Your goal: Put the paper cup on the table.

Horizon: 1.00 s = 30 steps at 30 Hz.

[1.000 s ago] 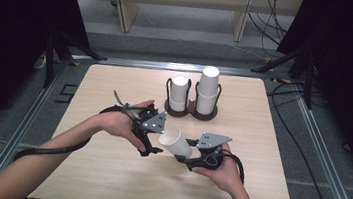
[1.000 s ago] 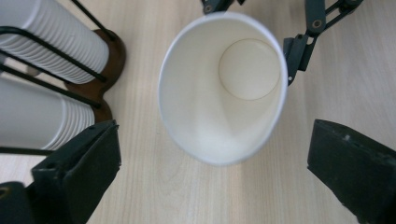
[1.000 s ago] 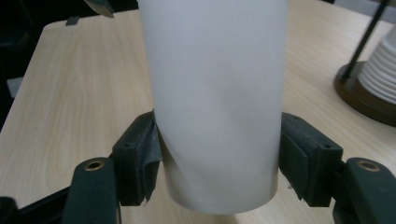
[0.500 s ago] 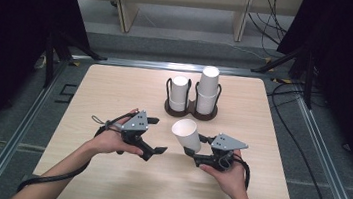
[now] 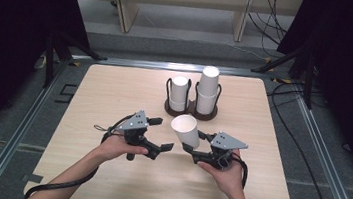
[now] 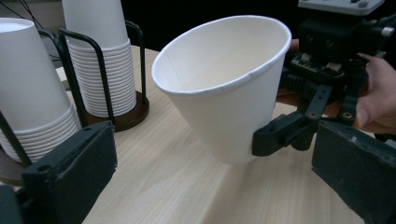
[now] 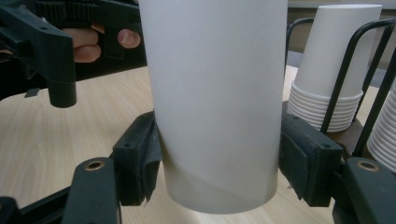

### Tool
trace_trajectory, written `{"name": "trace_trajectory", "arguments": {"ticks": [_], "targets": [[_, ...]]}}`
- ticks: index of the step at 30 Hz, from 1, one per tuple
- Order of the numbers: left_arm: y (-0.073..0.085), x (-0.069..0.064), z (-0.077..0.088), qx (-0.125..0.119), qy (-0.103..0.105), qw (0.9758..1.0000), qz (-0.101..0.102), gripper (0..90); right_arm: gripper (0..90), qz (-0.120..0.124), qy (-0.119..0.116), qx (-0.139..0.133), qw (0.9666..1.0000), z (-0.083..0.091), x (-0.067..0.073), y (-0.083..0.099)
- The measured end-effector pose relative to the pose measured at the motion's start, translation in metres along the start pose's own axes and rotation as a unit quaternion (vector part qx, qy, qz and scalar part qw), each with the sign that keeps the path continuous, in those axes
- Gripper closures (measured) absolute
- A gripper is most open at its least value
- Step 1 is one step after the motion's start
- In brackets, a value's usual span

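Observation:
A white paper cup (image 5: 185, 129) is tilted, mouth up and to the left, above the middle of the wooden table (image 5: 114, 97). My right gripper (image 5: 193, 150) is shut on its lower part; in the right gripper view both pads press the cup (image 7: 215, 93) from either side of my right gripper (image 7: 219, 172). My left gripper (image 5: 163, 135) is just left of the cup with its jaws wide apart and nothing in them. The left gripper view shows the cup (image 6: 224, 93) ahead of my left gripper (image 6: 215, 140), not touched by it, with the right gripper (image 6: 327, 70) behind.
A dark wire holder (image 5: 190, 112) behind the cup carries two stacks of white cups, a short one (image 5: 179, 92) and a taller one (image 5: 208, 88). The table's metal frame (image 5: 311, 135) runs along its sides. The holder is close to the right gripper.
My left gripper has drawn back to the left and down, away from the cup. The right gripper keeps the cup, which now stands more upright and slightly further right.

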State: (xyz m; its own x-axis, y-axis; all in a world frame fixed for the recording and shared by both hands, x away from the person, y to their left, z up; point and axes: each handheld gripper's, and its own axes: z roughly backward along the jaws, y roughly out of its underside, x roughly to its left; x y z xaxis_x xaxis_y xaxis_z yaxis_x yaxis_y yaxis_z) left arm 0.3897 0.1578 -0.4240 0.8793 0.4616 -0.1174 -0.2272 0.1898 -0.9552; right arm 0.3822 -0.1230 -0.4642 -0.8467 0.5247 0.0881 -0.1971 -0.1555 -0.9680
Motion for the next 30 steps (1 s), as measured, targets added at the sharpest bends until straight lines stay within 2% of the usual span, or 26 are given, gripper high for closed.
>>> {"name": "trace_trajectory", "arguments": {"ticks": [1,2,4,5,6,8,9,10,11,12,15,16,17,18,19,20,21,22,23,24,27,29,30], "targets": [[0.001,0.000,-0.002,-0.010,0.001,0.9999,0.008,0.0,34.8,0.013,0.005,-0.009,0.9999,-0.001,-0.001,0.000],[0.001,0.000,-0.002,-0.008,0.001,0.9998,0.016,0.0,34.7,0.020,0.014,-0.004,0.9997,-0.001,-0.002,0.000],[0.001,0.000,-0.005,-0.011,-0.001,0.9998,0.019,0.0,34.8,0.017,0.011,-0.012,0.9997,-0.004,-0.002,0.001],[0.001,0.001,-0.007,-0.017,0.000,0.9997,0.017,0.0,34.8,0.014,0.006,-0.007,0.9999,-0.004,-0.002,0.002],[0.000,0.001,-0.008,-0.013,-0.004,0.9998,0.016,0.0,34.8,-0.005,-0.004,-0.007,1.0000,-0.006,0.000,0.002],[-0.001,0.001,-0.012,-0.028,0.000,0.9992,0.028,0.0,34.8,-0.002,-0.003,-0.006,1.0000,-0.007,-0.001,0.001],[-0.002,0.001,-0.013,-0.021,0.000,0.9994,0.029,0.0,34.8,-0.003,-0.003,-0.010,0.9999,-0.007,-0.001,0.001],[-0.003,0.001,-0.017,-0.032,0.008,0.9989,0.034,0.0,34.8,0.009,0.001,-0.017,0.9998,-0.008,-0.002,0.000],[-0.004,0.001,-0.018,-0.023,0.008,0.9991,0.034,0.0,34.8,0.009,0.007,-0.022,0.9997,-0.007,-0.002,-0.001],[-0.004,0.001,-0.019,-0.026,0.011,0.9990,0.034,0.0,34.8,0.009,0.004,-0.025,0.9996,-0.007,-0.001,-0.002],[-0.005,0.001,-0.022,-0.026,0.012,0.9989,0.036,0.0,34.8,0.004,0.009,-0.019,0.9998,-0.007,0.001,-0.003],[-0.005,0.001,-0.023,-0.033,0.016,0.9985,0.042,0.0,34.8,0.003,0.002,-0.014,0.9999,-0.007,0.001,-0.003],[-0.005,0.001,-0.023,-0.031,0.013,0.9983,0.047,0.0,34.8,0.019,0.008,-0.032,0.9993,-0.008,0.000,-0.003],[-0.005,0.001,-0.024,-0.029,0.013,0.9984,0.047,0.0,34.8,0.020,0.015,-0.023,0.9994,-0.006,0.001,-0.004],[-0.004,0.000,-0.026,-0.028,0.013,0.9985,0.045,0.0,34.8,0.008,0.006,-0.022,0.9997,-0.006,0.004,-0.003],[-0.004,0.000,-0.026,-0.029,0.012,0.9985,0.046,0.0,34.8,0.028,0.018,-0.030,0.9990,-0.006,0.003,-0.003],[-0.003,0.000,-0.028,-0.035,0.013,0.9982,0.047,0.1,34.8,0.022,0.019,-0.031,0.9991,-0.006,0.004,-0.003],[-0.003,0.000,-0.028,-0.031,0.008,0.9984,0.047,0.3,34.8,0.023,0.017,-0.028,0.9992,-0.006,0.005,-0.003],[-0.003,-0.001,-0.028,-0.036,0.009,0.9981,0.049,1.1,34.8,0.007,0.001,-0.024,0.9997,-0.007,0.006,-0.002],[-0.003,-0.001,-0.029,-0.044,0.012,0.9977,0.050,2.2,34.8,0.017,0.009,-0.018,0.9997,-0.006,0.006,-0.002],[-0.005,-0.001,-0.029,-0.043,0.005,0.9980,0.045,3.9,34.8,0.013,0.008,-0.020,0.9997,-0.007,0.007,-0.003],[-0.005,0.000,-0.031,-0.050,0.007,0.9974,0.051,5.4,34.8,0.028,0.013,-0.029,0.9991,-0.008,0.005,-0.003],[-0.005,0.000,-0.031,-0.046,0.006,0.9978,0.049,6.2,34.8,0.029,0.016,-0.022,0.9992,-0.007,0.005,-0.003]]}}
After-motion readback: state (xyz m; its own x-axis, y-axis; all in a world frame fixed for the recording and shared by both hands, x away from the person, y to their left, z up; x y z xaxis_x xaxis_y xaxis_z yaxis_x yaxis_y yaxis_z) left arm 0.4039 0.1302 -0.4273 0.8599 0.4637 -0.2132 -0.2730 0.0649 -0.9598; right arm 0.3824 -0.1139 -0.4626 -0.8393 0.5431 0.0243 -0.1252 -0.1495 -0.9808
